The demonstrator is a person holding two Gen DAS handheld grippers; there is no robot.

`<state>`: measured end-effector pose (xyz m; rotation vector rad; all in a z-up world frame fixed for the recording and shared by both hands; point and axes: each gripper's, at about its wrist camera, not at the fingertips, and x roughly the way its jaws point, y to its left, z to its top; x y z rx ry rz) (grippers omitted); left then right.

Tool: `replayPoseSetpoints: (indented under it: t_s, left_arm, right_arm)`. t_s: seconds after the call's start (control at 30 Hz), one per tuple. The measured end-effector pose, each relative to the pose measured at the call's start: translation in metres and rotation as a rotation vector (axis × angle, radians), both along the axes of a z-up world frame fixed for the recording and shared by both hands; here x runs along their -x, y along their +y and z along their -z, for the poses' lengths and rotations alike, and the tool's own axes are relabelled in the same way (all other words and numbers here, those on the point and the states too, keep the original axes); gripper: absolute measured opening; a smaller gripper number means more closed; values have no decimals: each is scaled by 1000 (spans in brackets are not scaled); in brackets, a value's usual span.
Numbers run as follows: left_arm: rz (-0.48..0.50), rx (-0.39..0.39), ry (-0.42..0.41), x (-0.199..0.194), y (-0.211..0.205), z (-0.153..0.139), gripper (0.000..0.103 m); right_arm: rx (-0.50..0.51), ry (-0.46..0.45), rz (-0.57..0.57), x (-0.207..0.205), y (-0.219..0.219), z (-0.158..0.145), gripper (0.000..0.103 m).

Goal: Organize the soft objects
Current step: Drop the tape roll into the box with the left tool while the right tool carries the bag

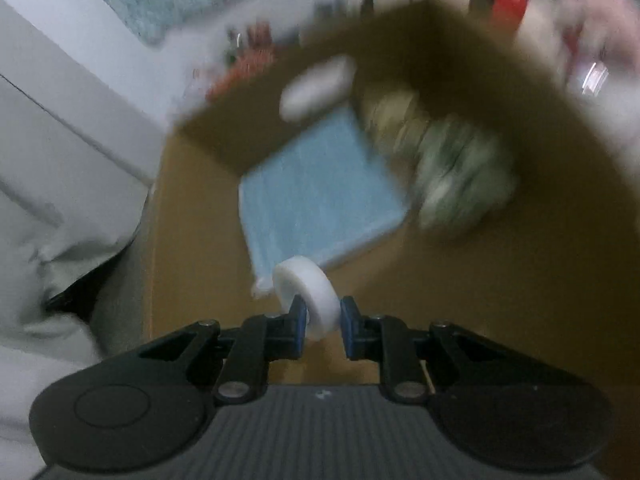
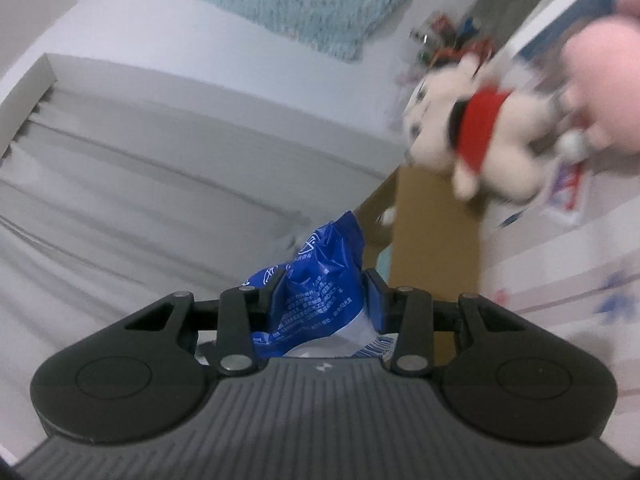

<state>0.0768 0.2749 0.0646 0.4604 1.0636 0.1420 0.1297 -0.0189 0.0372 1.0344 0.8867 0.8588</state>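
Nearest to me in the left wrist view, my left tongs (image 1: 323,316) are nearly closed, their blue pads pinching a smooth white ring-shaped roll (image 1: 306,294) held on edge. Below it lies the open brown cardboard box (image 1: 192,280), matte and flat-walled. Inside the box, a pale blue square pad (image 1: 316,196) with a soft, flat face lies tilted; beyond it rests a white rounded oblong object (image 1: 318,86), and to its right a blurred greenish and cream bundle (image 1: 444,160) whose material I cannot tell. To the left of the box, rumpled grey fabric (image 1: 60,184) folds loosely.

In the right wrist view, my right tongs (image 2: 323,292) stand partly closed, gripping a crinkled glossy blue plastic packet (image 2: 320,280) printed with white lettering and paler at its lower end. Just behind it stands a wall of the same cardboard box (image 2: 436,232). Above the box, a cream plush toy with a red band (image 2: 476,140) shows blurred, near a pink rounded soft shape (image 2: 600,80) at the right edge. Farther back, creased grey sheet (image 2: 140,184) spreads wide, and a fuzzy teal mat (image 2: 304,4) lies on the pale floor.
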Motion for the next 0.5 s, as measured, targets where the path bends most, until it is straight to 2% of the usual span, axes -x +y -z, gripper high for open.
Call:
replayPoseSetpoints:
  t_s: [0.1,0.13,0.17,0.2,0.23,0.27,0.33,0.37,0.4,0.43,0.47,0.5]
  left_arm:
    - [-51,-130,130,-13,24,42,22]
    - [-69,-139,157,-15,33,49,25]
    - [-89,-120,180,-17,43,53,37]
    - [-105,-80,207,-21,53,56,59]
    - [-109,-31,218,-23,60,57,68]
    - [-109,7,215,-23,66,57,72]
    - [-116,51,189,-21,73,49,69]
    - [-126,67,165,-17,75,42,61]
    - [-137,93,145,-13,77,35,43]
    - [-138,131,131,-9,80,28,33]
    - [-134,163,128,-9,82,25,12]
    - [-136,189,142,-10,85,26,8]
  right_arm:
    - [56,-10,-47,-12,41,-4,39]
    - [67,-11,-67,-13,52,-5,39]
    - [75,-12,-89,-12,64,-5,39]
    - [84,-14,-115,-14,77,-6,39]
    - [93,-13,-135,-18,89,-7,39]
    - [108,-18,-156,-21,102,-8,39]
    - [146,-16,-181,-24,121,-8,39]
    - [178,-24,-202,-27,132,-9,39]
    - [209,-29,-218,-28,141,-10,39]
    - [242,-40,-236,-30,150,-11,39]
    - [277,-47,-251,-32,161,-11,39]
    - [304,-44,-264,-34,168,-11,39]
